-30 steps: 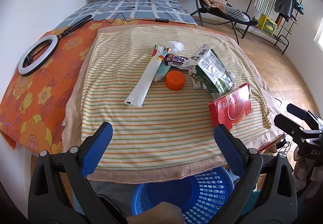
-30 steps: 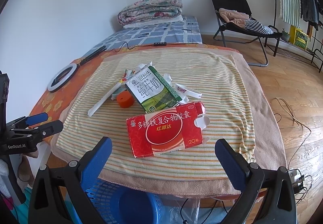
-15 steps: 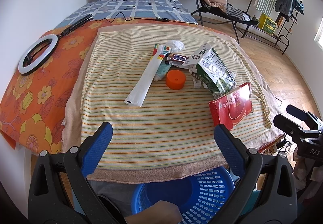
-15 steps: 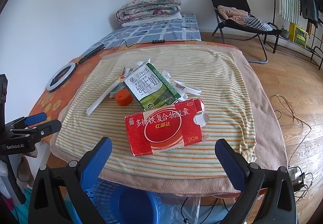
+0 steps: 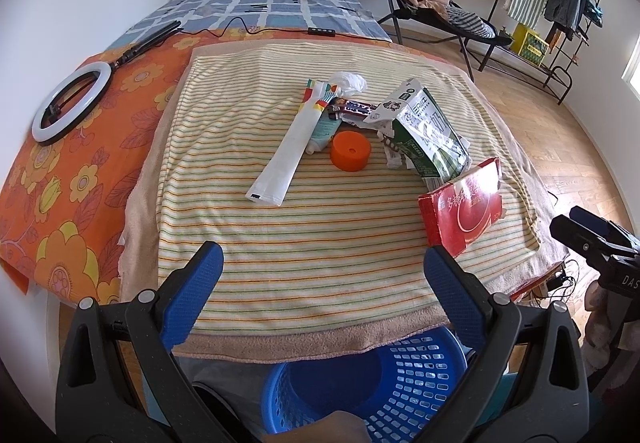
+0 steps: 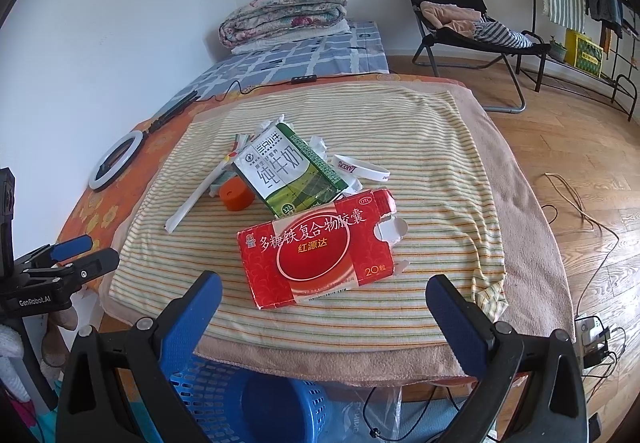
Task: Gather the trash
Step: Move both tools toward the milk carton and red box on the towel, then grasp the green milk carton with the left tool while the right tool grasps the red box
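The blue basket (image 5: 400, 383) sits below the near edge of the tabletop (image 5: 320, 343) and is partly covered by the overhanging towel; its lower rim is cut off in both views, and what lies inside cannot be made out. A rounded brown shape at the bottom of the left wrist view is cropped and cannot be identified.

The trash lies in a cluster on the striped towel (image 5: 280, 243). The red box (image 6: 316, 247) lies nearest the front edge, printed face up, long axis roughly across the tabletop, with its torn flap end toward the right. The green-and-white milk carton (image 6: 288, 171) rests just behind it and overlaps its rear edge, long axis running diagonally away to the left. The orange cap (image 5: 351, 152) stands just left of the carton. A long white wrapper (image 5: 288, 159) runs diagonally away from the viewer, its coloured end farthest.

Only the right wrist view shows the white band (image 6: 362, 171) behind the carton; the carton hides it from the left. Only the left wrist view shows the crumpled white wad (image 5: 348, 81) and a small dark wrapper (image 5: 356, 107) at the far side of the cluster.

Left gripper (image 5: 322, 263) – jaws spread wide, nothing between them. Right gripper (image 6: 322, 295) – jaws likewise released, framing the red box without touching it.
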